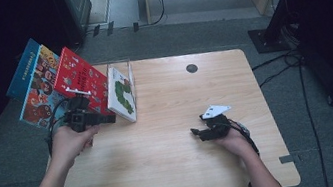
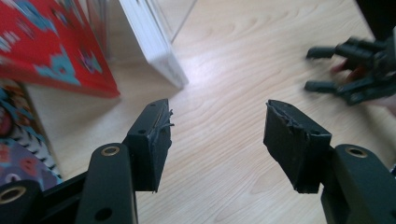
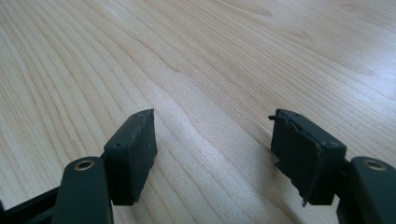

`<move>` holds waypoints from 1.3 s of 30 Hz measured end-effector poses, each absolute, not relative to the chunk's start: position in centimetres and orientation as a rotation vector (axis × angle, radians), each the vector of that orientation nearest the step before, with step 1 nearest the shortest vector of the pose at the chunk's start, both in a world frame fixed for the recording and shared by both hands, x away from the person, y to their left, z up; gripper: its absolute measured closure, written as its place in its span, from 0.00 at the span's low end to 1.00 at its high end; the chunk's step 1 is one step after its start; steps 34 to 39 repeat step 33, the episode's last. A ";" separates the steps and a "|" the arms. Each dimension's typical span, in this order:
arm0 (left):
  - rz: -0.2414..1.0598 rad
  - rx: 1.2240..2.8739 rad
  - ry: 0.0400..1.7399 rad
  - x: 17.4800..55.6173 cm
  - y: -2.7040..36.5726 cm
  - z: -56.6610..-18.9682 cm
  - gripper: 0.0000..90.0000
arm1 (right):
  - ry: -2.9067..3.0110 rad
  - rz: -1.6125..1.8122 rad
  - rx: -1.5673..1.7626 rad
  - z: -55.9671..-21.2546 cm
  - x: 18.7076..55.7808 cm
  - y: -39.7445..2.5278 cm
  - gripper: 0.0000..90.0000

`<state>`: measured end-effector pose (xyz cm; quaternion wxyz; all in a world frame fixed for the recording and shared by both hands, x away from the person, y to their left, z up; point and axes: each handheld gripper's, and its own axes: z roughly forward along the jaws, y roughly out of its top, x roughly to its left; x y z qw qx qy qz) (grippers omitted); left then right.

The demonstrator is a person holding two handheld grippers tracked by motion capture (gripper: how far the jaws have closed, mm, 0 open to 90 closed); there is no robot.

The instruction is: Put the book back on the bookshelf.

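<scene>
White book: a white-covered book with a green figure on its front is leaning upright at the desk's far left corner, against a clear stand; in the left gripper view its white page edges are resting on the wood just ahead of the jaws.
Red book: a red picture book is leaning just left of the white one, and seems to be touching it; its corner is overhanging the desk edge in the left gripper view.
Blue book: a blue-edged book with cartoon figures is standing farthest left, partly off the desk.
Left gripper: the left gripper is hovering low beside the white book's near end, pointing right; its jaws are standing spread, with bare wood between them and nothing pinched.
Left hand: the left hand is gripping the handle at the desk's left edge.
Right gripper: the right gripper is sitting near the desk's middle right, well apart from the books, jaws pointing left; its jaws are spread wide over bare wood, holding nothing.
Right hand: the right hand is holding it from below, a cable trailing back.
Desk: the light wooden desk is carrying the books at one corner.
</scene>
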<state>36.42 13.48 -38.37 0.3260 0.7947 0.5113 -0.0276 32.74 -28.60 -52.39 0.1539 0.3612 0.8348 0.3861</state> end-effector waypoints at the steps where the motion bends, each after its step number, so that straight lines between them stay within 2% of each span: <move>1: -0.079 2.087 1.343 36.3 13.4 -38.9 0.46 | 2.393 1.107 1.036 -52.4 32.7 -28.6 0.34; 21: -0.063 2.156 1.328 33.8 11.8 -47.9 0.44 | 2.393 1.108 1.040 -52.4 32.8 -28.8 0.33; 27: 0.009 2.163 1.308 33.2 12.3 -49.2 0.43 | 2.386 1.097 1.055 -52.4 32.8 -28.8 0.30; 39: 0.019 2.146 1.289 32.9 12.7 -49.4 0.41 | 2.386 1.094 1.058 -52.4 32.7 -28.8 0.28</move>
